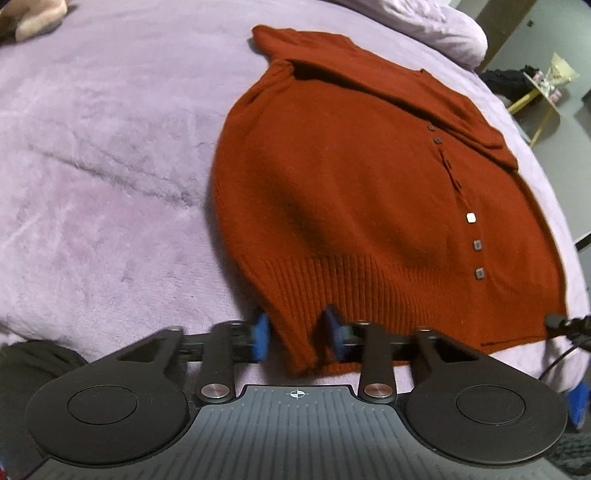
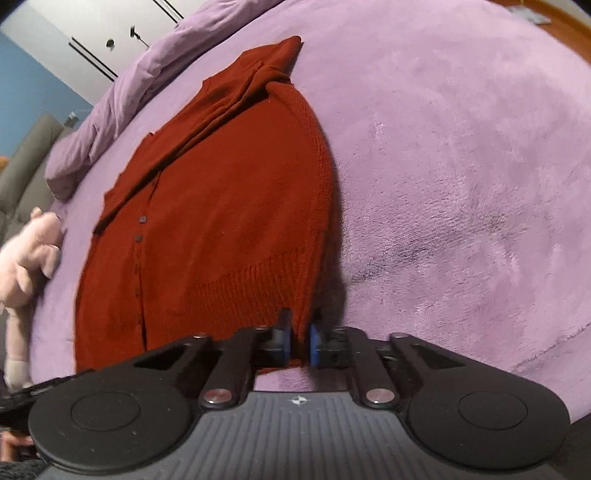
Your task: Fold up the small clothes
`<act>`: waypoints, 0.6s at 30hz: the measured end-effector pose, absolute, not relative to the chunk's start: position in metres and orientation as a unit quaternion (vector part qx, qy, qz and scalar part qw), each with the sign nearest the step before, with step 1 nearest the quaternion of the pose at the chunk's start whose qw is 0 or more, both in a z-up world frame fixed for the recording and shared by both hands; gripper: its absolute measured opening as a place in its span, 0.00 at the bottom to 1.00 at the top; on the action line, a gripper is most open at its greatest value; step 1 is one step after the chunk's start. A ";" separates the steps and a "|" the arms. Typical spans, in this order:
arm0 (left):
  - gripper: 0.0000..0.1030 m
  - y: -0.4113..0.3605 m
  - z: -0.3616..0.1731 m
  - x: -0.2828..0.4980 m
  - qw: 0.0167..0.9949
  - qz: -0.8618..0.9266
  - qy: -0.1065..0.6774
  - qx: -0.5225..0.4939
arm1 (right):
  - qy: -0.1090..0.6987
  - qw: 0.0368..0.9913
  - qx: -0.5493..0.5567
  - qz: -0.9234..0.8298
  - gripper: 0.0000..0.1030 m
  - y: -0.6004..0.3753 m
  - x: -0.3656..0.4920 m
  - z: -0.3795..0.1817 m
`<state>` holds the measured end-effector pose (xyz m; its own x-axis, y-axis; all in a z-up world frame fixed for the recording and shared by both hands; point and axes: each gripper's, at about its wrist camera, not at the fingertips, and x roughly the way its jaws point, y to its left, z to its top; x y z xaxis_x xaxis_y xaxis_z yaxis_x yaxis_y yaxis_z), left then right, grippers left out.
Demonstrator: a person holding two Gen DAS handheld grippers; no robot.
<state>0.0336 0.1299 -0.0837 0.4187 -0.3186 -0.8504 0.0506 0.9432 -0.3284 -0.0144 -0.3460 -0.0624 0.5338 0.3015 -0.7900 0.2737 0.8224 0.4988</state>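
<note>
A rust-red knitted cardigan (image 1: 351, 192) with small square buttons lies flat on a lilac blanket, its sleeves folded across the chest. My left gripper (image 1: 297, 338) is open, its blue pads on either side of the hem's left corner. In the right wrist view the cardigan (image 2: 221, 221) lies ahead, and my right gripper (image 2: 300, 341) is shut on the hem's right corner, lifting that edge slightly.
The lilac blanket (image 1: 110, 166) covers the bed. A pink plush toy (image 2: 26, 254) lies at the cardigan's left side in the right wrist view. A lilac pillow (image 1: 443, 26) sits beyond the collar. The bed edge and a yellow-legged stand (image 1: 543, 96) are at right.
</note>
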 end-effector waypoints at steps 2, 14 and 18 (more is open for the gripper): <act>0.09 0.135 -0.084 0.039 0.825 -0.121 0.532 -0.148 | 0.480 0.817 0.319 0.018 0.05 -0.351 -0.014 -0.064; 0.08 0.140 -0.016 0.117 0.895 -0.111 0.385 -0.194 | 0.349 0.883 0.308 0.066 0.04 -0.342 0.055 -0.014; 0.11 0.120 -0.025 0.144 0.909 -0.084 0.383 -0.144 | 0.346 0.918 0.192 0.020 0.05 -0.316 0.091 -0.014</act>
